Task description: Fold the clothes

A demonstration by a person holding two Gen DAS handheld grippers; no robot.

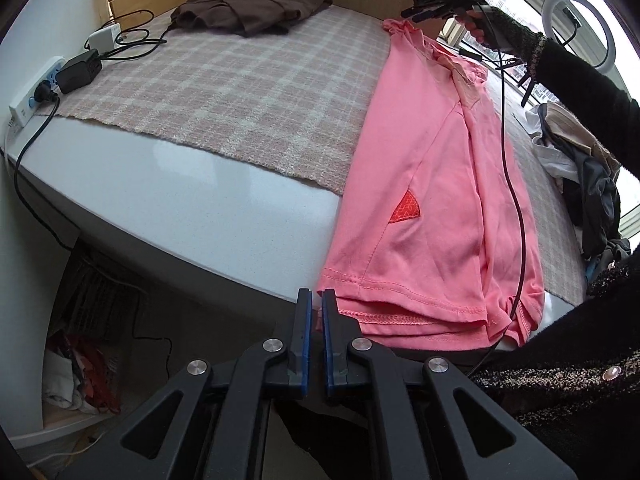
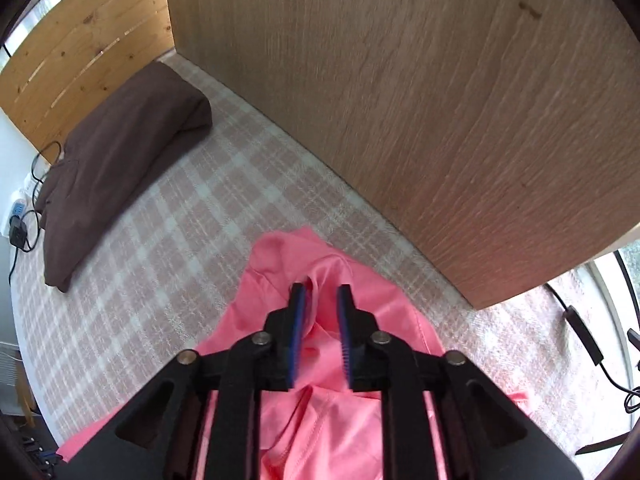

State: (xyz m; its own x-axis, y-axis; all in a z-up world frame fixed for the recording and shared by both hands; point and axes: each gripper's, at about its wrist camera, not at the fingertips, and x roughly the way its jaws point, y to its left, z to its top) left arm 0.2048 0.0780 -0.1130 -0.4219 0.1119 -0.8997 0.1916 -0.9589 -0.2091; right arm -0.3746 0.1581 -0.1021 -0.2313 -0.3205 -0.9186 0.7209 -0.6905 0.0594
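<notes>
A pink shirt (image 1: 432, 200) lies folded lengthwise on the plaid cloth (image 1: 224, 92), its hem hanging at the table's near edge. My left gripper (image 1: 317, 300) sits at the hem's left corner, nearly closed, with a sliver of pink cloth between its pads. In the right wrist view my right gripper (image 2: 321, 296) stands open just above the shirt's (image 2: 320, 420) far end, and no cloth is pinched between its fingers. The left wrist view shows that right gripper (image 1: 408, 14) held by a hand in a dark sleeve over the shirt's far end.
A folded brown garment (image 1: 256, 8) (image 2: 120, 168) lies at the back left. A power strip (image 1: 32, 100) and chargers (image 1: 78, 70) sit at the left edge. A clothes pile (image 1: 580, 168) is on the right. A wooden panel (image 2: 420, 100) stands behind. A black cable (image 1: 516, 200) crosses the shirt.
</notes>
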